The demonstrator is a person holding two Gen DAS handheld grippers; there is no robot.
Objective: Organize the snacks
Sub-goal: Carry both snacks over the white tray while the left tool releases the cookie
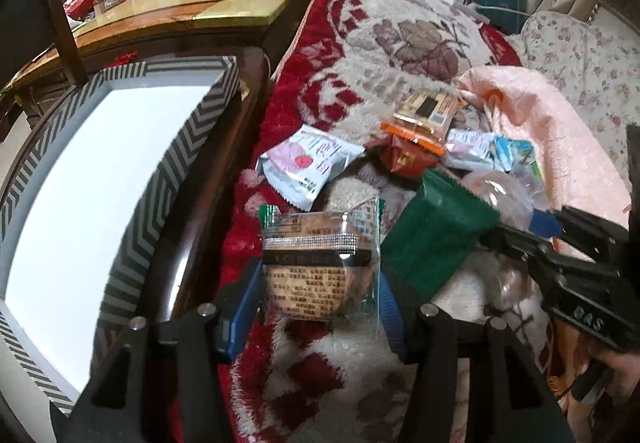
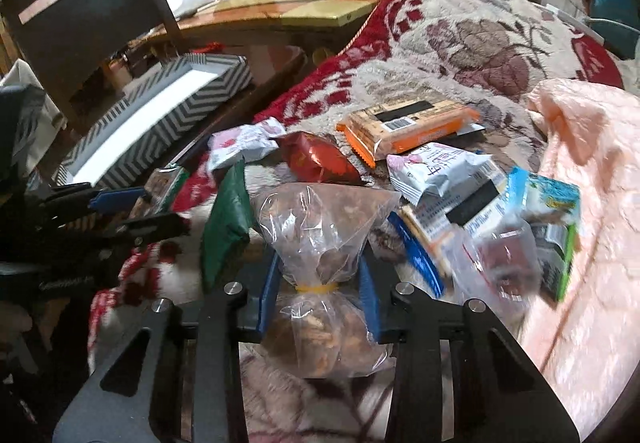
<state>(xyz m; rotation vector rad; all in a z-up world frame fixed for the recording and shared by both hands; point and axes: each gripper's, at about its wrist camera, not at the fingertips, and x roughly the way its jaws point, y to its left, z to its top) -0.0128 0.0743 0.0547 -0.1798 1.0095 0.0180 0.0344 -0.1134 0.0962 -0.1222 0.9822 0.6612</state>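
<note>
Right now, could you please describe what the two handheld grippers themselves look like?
Both look alike. The left gripper has a black angular frame with cut-out slots, round silver bolt heads, and blue pads on its fingers. The right gripper has the same black frame, silver bolts and blue pads. Seen from the left wrist view, the right gripper's black body carries faint raised lettering. No sleeve is clearly visible.

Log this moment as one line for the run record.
left tongs: shut on biscuit packet | right tongs: shut on clear bag at its tie | striped box: no snacks seen inside
</note>
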